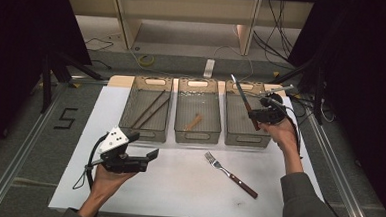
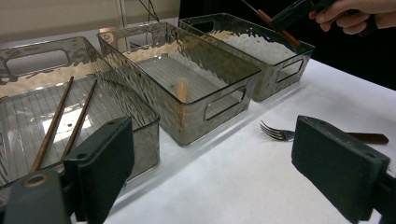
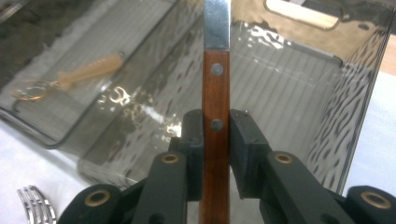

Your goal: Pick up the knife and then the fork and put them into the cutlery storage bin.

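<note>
The room is dim with black edges, and light falls from above onto the white table (image 1: 177, 183). Glare ripples on the clear bins (image 2: 187, 84). The knife blade (image 3: 217, 23) gleams, while the near jaws look soft.

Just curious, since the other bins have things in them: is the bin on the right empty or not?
Empty, as far as shown: the right bin has a bare floor, and the knife hangs above it in the right claw.

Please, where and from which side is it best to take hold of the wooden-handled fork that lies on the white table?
Probably best to grip the metal fork with the dark wooden handle at the middle of that handle, coming from straight above. It lies flat on the white table, apart from the clear plastic bins, so the fingers can close across the narrow, straight handle. The tines are thin and harder to pinch.
</note>
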`<state>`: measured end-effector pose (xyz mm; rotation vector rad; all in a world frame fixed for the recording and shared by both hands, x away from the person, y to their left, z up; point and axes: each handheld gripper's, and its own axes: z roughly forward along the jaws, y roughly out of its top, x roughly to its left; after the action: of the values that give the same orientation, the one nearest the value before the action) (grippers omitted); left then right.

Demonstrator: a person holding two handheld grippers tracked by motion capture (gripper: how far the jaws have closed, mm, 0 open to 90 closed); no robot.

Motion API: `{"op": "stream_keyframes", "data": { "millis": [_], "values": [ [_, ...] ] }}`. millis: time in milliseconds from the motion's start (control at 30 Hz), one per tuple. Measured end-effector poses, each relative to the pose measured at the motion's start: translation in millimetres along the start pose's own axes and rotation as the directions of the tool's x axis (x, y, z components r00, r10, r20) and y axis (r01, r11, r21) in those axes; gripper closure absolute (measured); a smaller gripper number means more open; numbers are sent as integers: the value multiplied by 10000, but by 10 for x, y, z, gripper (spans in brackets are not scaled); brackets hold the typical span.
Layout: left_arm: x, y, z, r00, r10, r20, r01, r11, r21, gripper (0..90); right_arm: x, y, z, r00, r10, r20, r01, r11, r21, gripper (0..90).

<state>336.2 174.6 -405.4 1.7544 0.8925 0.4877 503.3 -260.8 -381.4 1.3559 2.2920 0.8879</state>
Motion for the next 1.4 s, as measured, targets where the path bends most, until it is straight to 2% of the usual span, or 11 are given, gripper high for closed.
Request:
{"op": "stream_keyframes", "data": {
  "millis": [233,633,667,733,800,867,1033,1233,1400],
  "values": [
    [-4,1,-2,10000,15,9,-15,10000,-9,130,-22,-12,127,9996,215,201,-222,9990,396,767],
    [-2,2,-6,10000,-1,9,1,10000,-31,130,2,-57,297,9983,452,358,-485,9942,956,760],
    [0,3,-8,10000,-8,10,8,10000,-35,130,-2,-64,313,9981,552,269,-576,9933,998,751],
    [3,2,-8,10000,-17,20,17,10000,-23,130,-10,-71,342,9970,760,-165,-737,9911,1109,607],
    [5,3,-10,10000,-5,8,5,10000,-13,129,-6,-66,332,9970,762,-167,-740,9917,1052,546],
    [4,4,-10,10000,3,13,-3,10000,-15,129,-8,-57,308,9954,853,-435,-810,9924,923,505],
    [0,3,-8,10000,2,10,-2,10000,-33,129,22,-44,221,9973,571,-453,-535,9956,765,455],
    [1,3,-8,10000,-7,10,7,10000,-39,130,115,-47,72,9986,-30,-527,57,9987,516,387],
    [2,2,-8,10000,-4,10,4,10000,-23,129,225,-62,-143,9957,-642,-670,638,9979,-80,348]
  ]
}}
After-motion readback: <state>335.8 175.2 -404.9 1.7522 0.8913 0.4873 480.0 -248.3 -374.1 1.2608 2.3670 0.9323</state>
